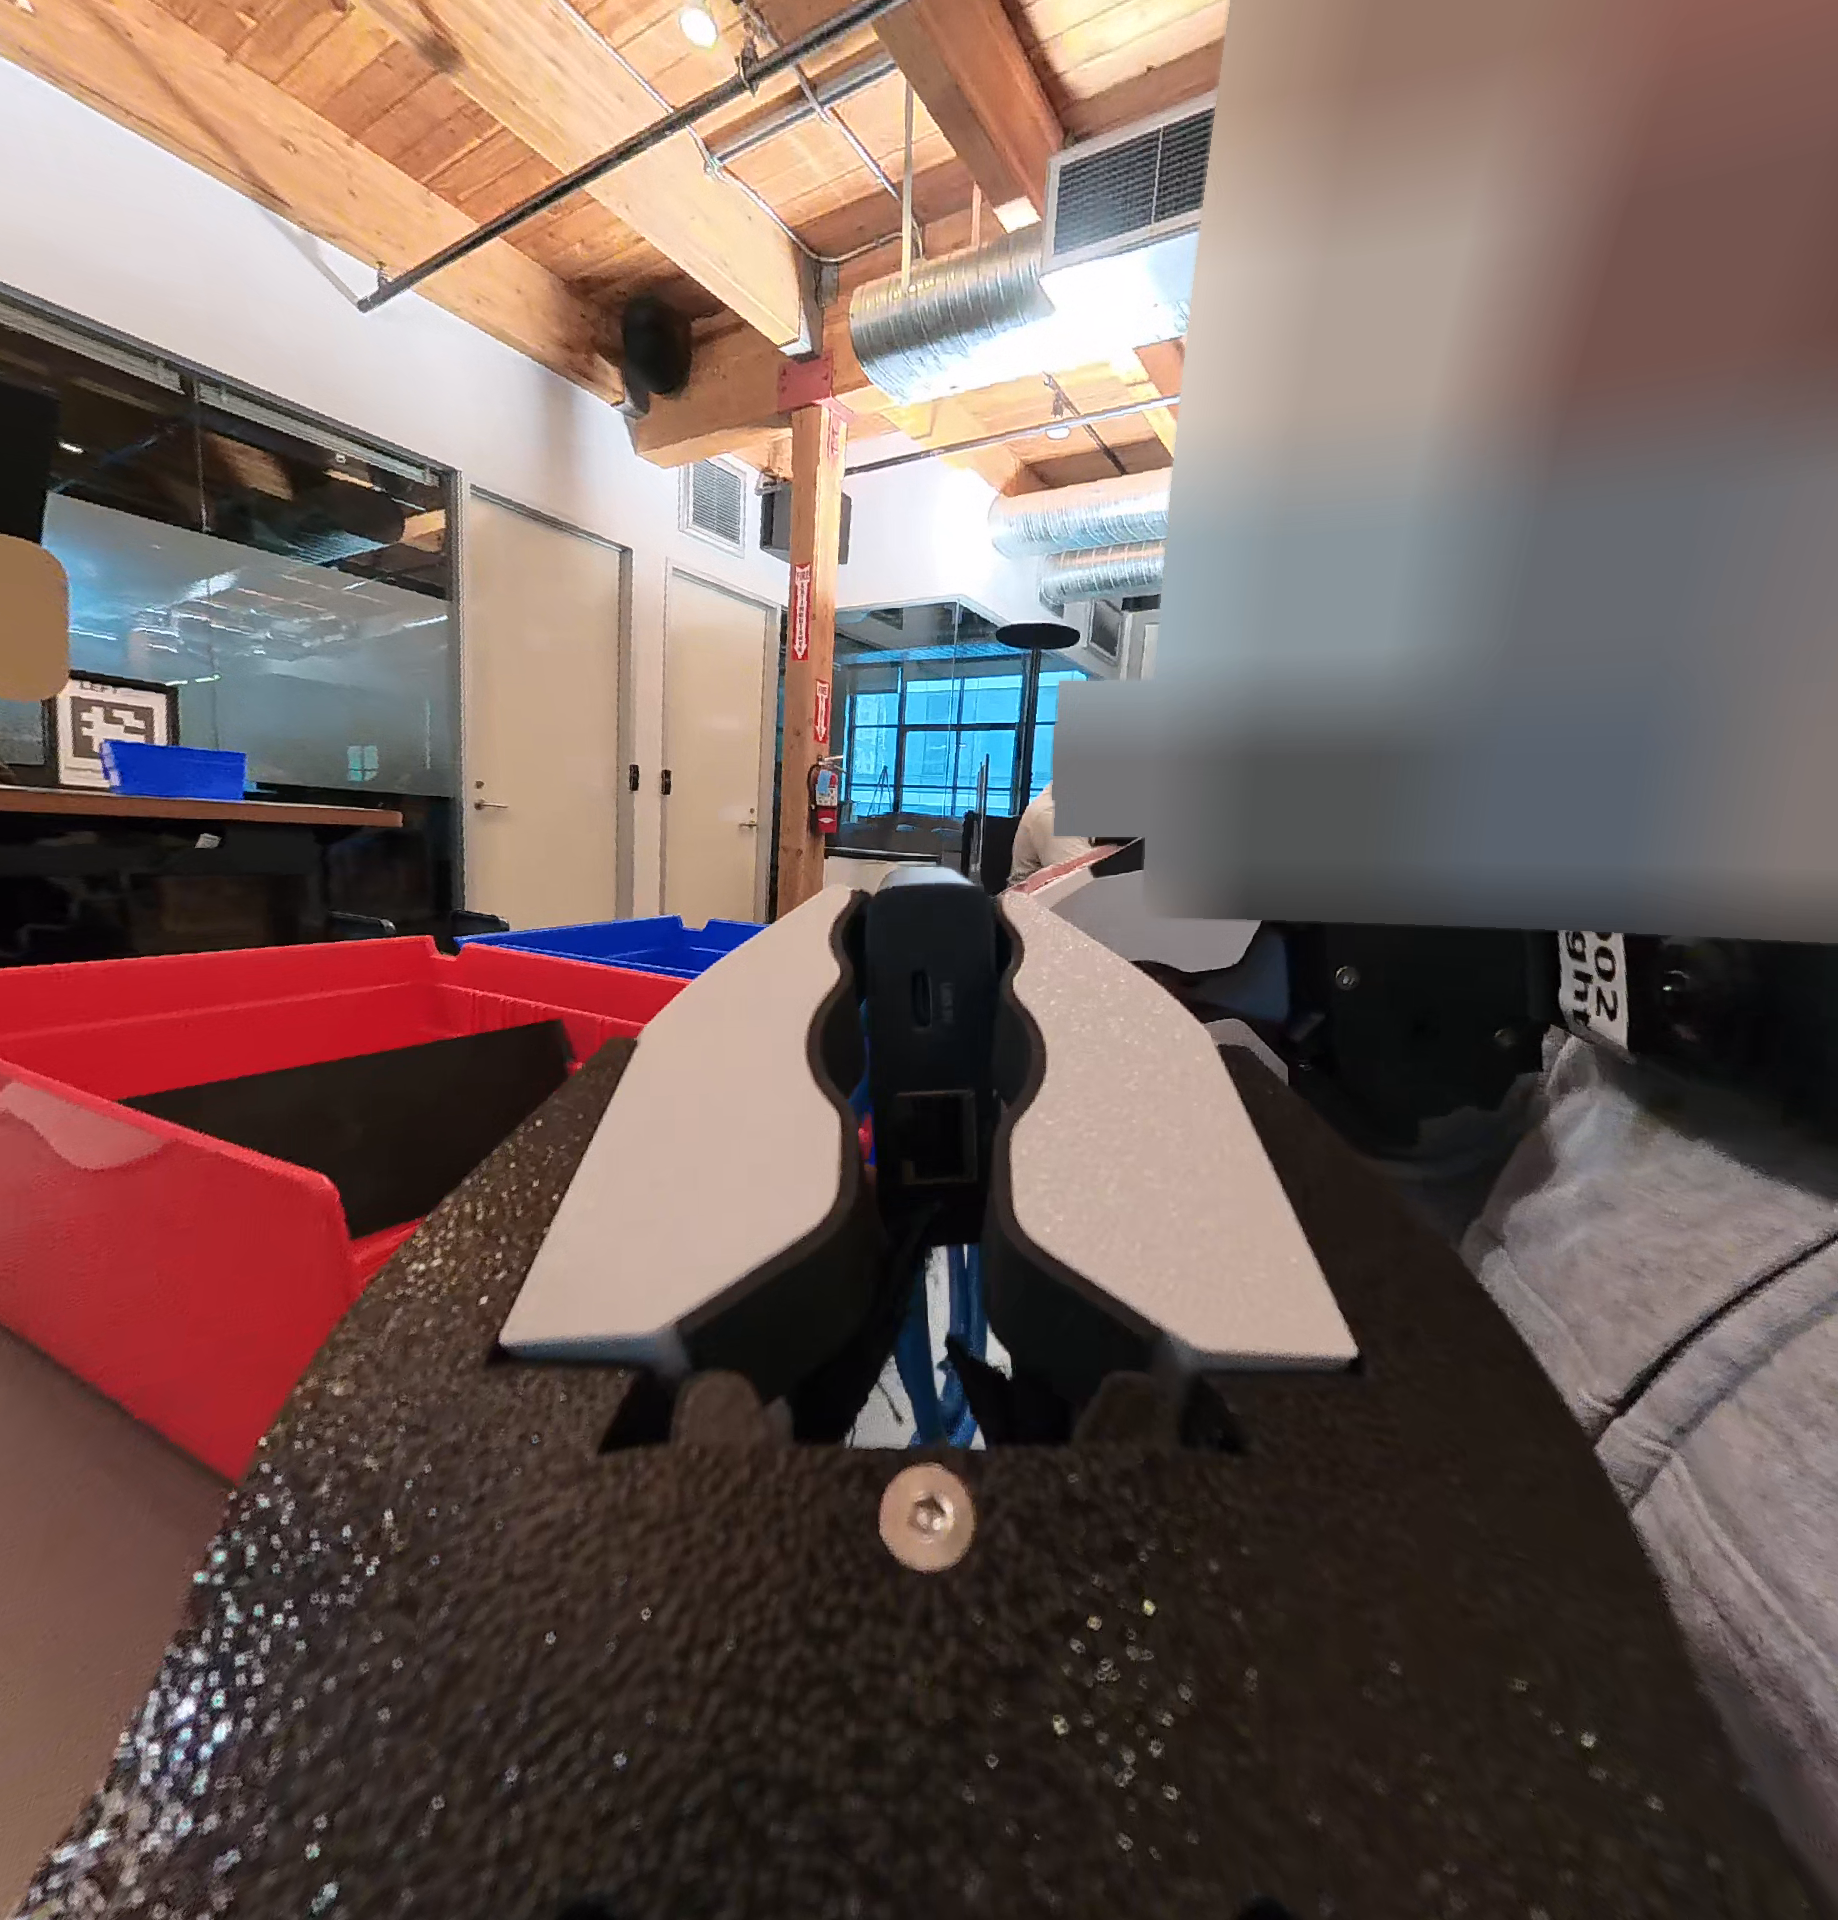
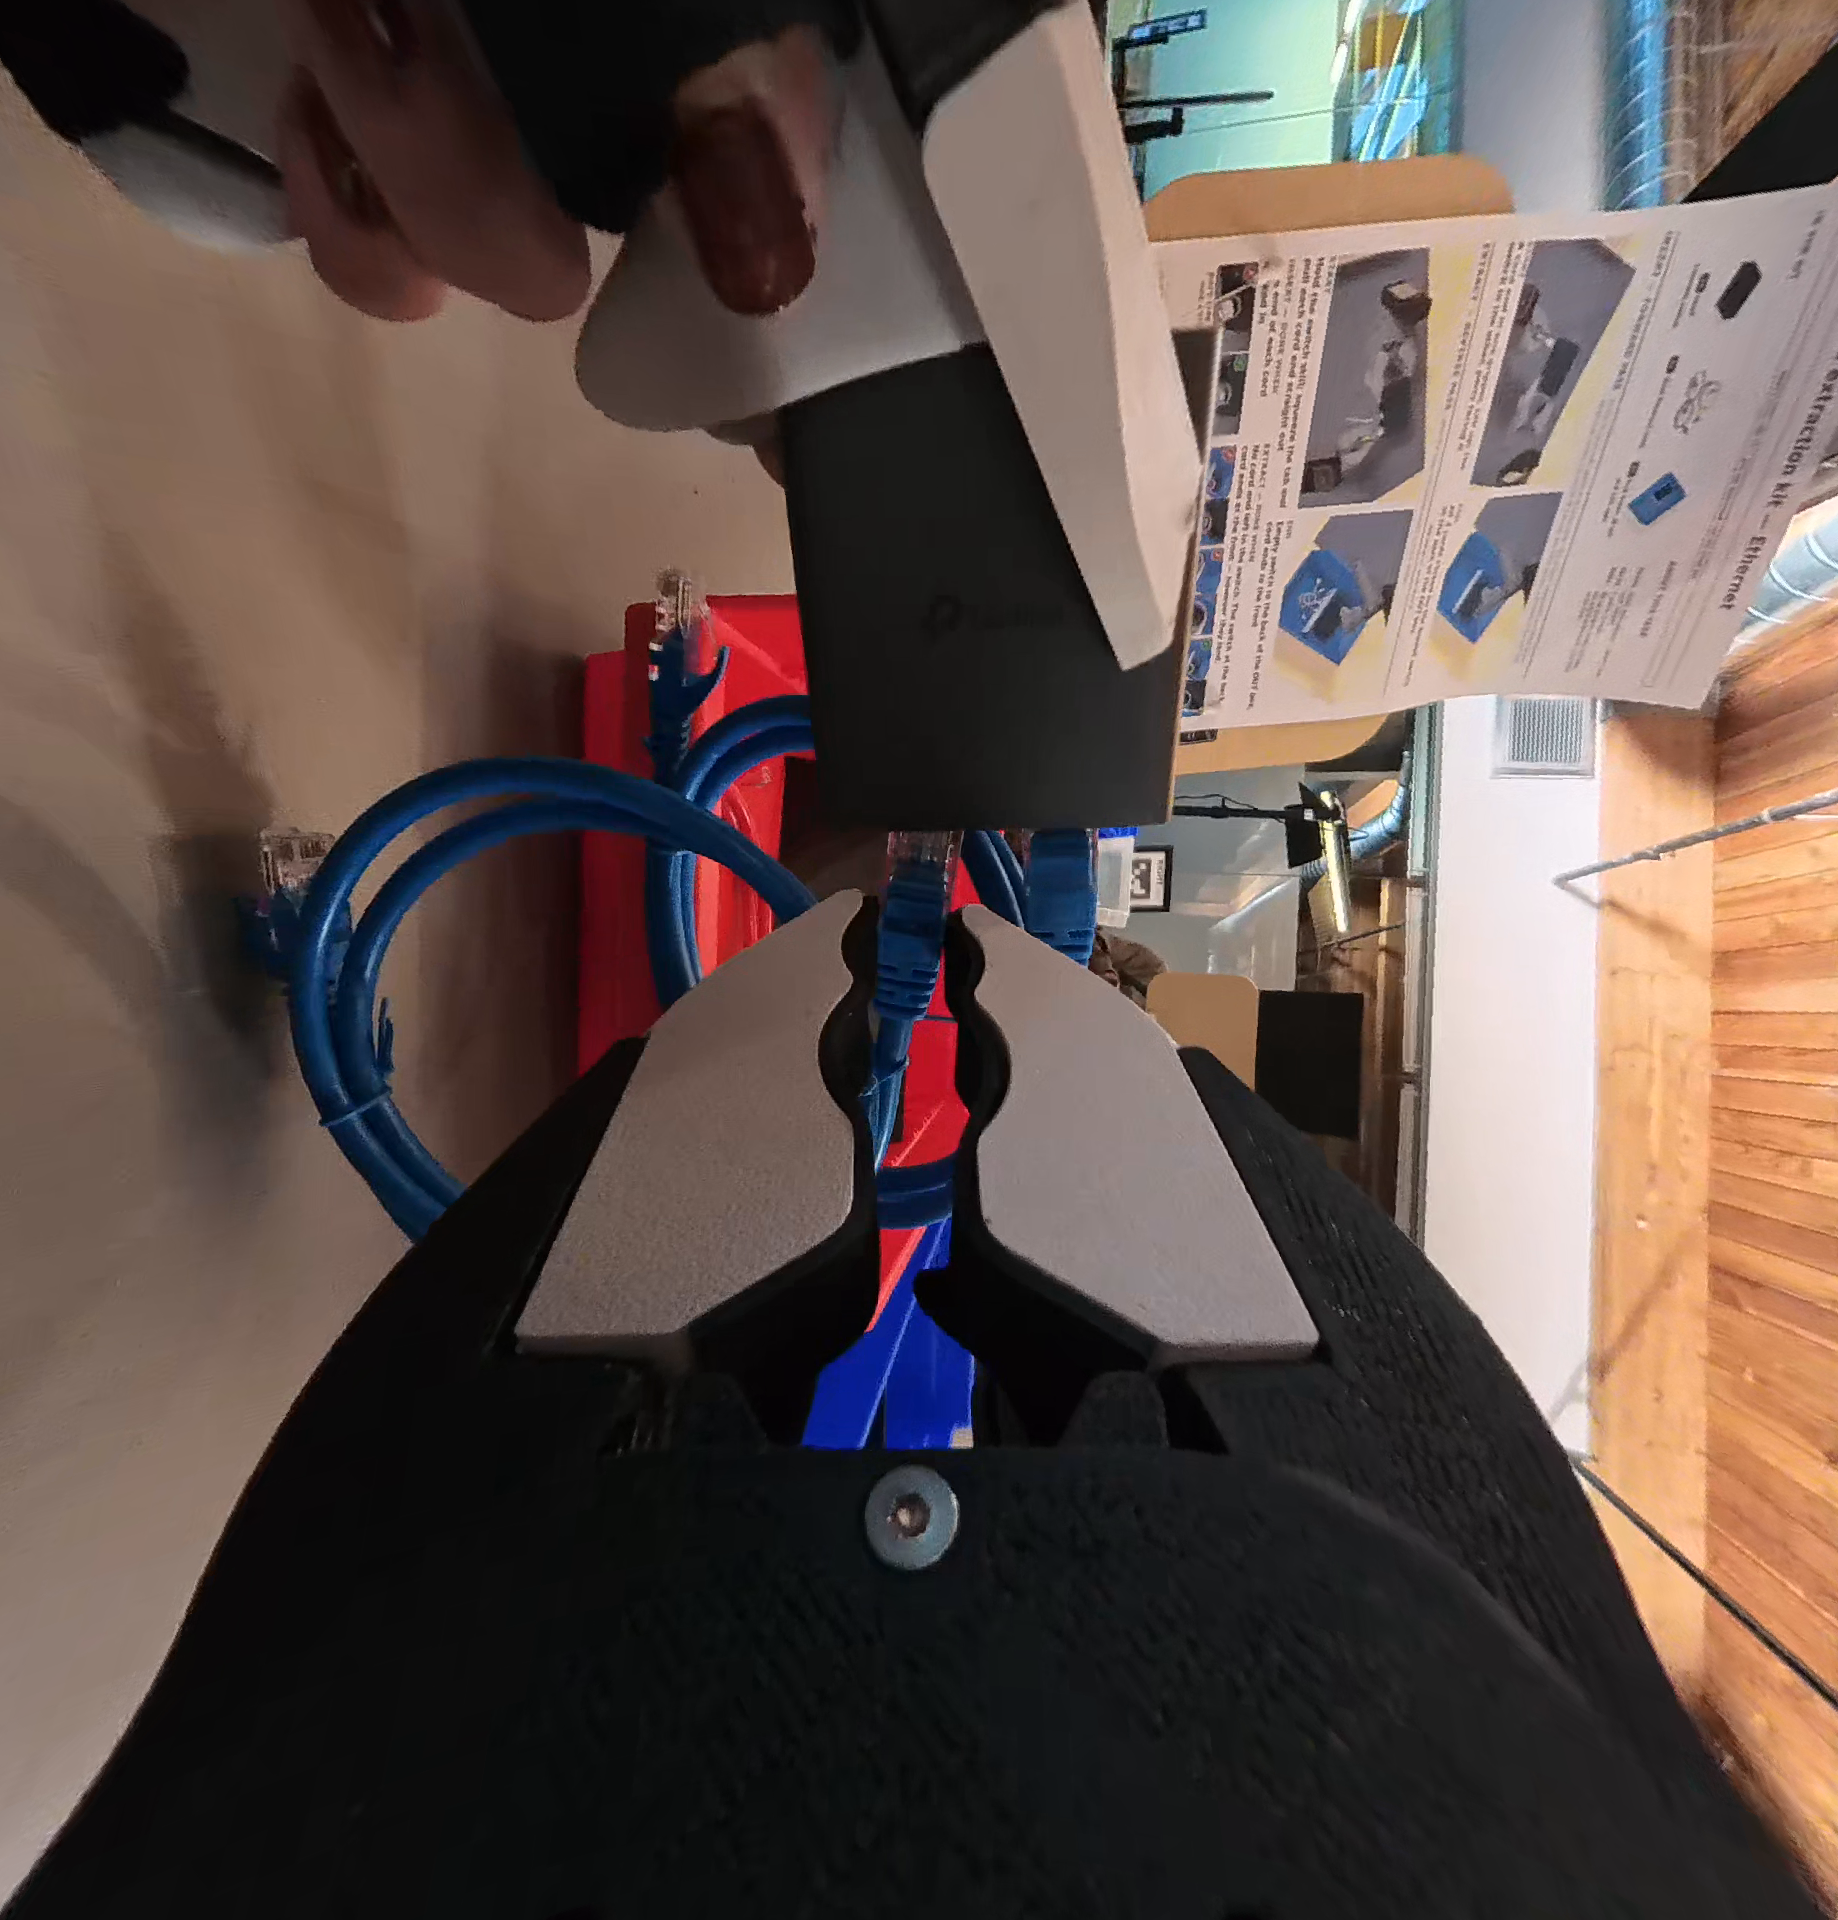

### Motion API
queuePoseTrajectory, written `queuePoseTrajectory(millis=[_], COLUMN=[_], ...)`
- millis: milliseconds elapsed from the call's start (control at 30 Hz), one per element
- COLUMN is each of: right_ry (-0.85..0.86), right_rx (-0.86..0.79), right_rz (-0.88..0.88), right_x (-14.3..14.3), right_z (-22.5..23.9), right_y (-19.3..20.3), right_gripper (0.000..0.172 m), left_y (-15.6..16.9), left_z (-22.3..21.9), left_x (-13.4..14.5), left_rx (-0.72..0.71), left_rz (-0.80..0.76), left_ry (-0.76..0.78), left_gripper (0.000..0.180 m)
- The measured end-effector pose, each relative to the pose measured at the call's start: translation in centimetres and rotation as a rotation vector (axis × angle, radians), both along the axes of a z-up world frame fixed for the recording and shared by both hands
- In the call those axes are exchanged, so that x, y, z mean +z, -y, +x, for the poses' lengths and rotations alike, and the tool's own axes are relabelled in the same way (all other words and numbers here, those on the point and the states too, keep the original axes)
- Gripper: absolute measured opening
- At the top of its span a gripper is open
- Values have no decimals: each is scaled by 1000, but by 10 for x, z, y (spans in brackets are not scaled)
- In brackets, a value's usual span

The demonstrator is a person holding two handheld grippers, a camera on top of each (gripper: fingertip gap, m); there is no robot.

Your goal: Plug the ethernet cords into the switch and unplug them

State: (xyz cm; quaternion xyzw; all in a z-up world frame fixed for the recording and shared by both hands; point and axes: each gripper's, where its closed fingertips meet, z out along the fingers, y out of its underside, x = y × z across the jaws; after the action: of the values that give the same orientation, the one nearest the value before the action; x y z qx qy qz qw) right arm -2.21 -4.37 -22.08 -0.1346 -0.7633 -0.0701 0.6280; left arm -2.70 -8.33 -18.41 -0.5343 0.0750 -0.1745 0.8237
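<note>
My left gripper is shut on the black switch, which stands on end between its white fingers, port side toward the camera. The right wrist view shows the same switch held from above by the left gripper's fingers. My right gripper is shut on the boot of a blue ethernet cord. Its clear plug meets the switch's lower edge; I cannot tell how deep it sits. A second blue plug stands at the switch just to the right.
A coiled blue cord with loose clear plugs hangs over the red bin. The red bin and a blue bin lie left of the left gripper. A printed sheet and a grey sleeve are at the right.
</note>
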Motion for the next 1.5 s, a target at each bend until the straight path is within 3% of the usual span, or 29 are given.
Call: queuePoseTrajectory(millis=[167,633,800,1167,1333,1500], right_ry=[1,-41,-46,-59,-52,-105], right_rx=[8,102,164,227,213,233], right_rz=[78,47,128,20,-124,-1], right_x=[-2,-4,-7,-9,-12,-12], right_z=[0,0,1,0,-2,1], right_y=[0,0,2,-1,-4,-4], right_gripper=[11,10,9,10,9,10], left_y=[-2,-2,-4,-10,-15,-17], left_z=[1,-1,1,-1,-5,-2], left_x=[-3,-4,-7,-10,-11,-11], left_rx=[38,9,1,-60,-85,-96], left_rz=[-13,-17,-40,-83,-102,-104], left_ry=[-56,-43,-69,-30,13,7], left_gripper=[20,20,20,20,21,20])
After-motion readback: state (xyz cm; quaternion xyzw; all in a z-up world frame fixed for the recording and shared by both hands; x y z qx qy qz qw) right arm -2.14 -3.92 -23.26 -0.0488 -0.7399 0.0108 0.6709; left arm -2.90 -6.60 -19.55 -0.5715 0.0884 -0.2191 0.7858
